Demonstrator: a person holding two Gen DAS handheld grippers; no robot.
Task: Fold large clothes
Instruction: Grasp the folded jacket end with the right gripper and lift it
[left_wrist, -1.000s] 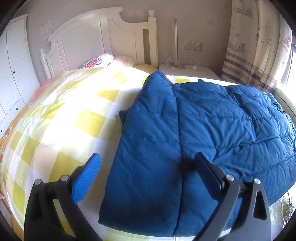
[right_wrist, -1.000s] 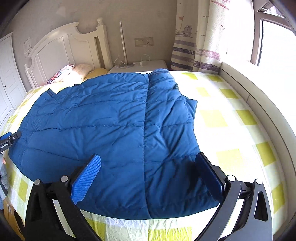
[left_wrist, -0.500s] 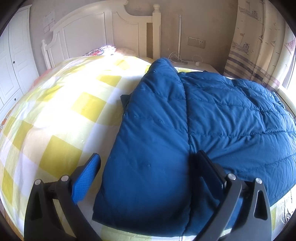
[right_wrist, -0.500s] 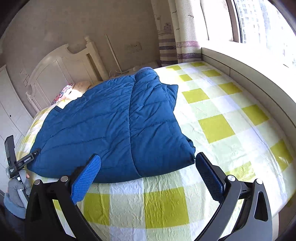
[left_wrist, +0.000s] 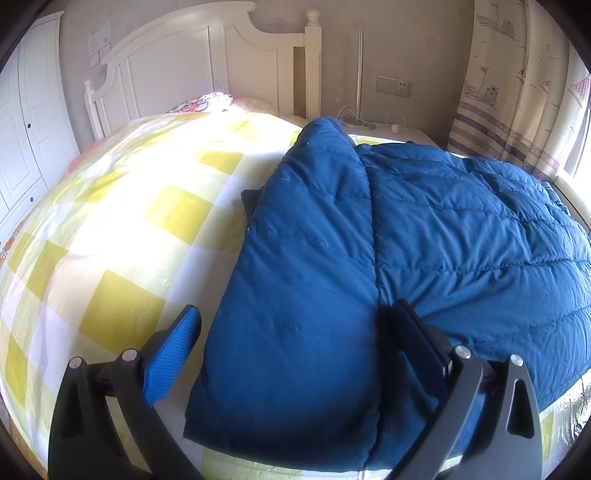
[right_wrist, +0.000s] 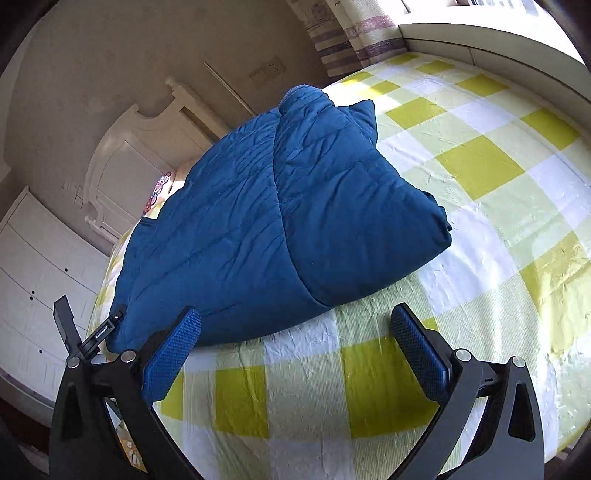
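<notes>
The right gripper (right_wrist: 295, 350), jaws wide and empty, has been withdrawn from the folded blue jacket (right_wrist: 295, 206); another fold is judged pending.

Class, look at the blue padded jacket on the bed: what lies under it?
Under the blue padded jacket lies the yellow-and-white checked bedcover. Whatever its folded layers hide cannot be seen.

Blue quilted jacket (right_wrist: 280, 221) is lying flat on the bed, one side panel folded over its body.
</notes>
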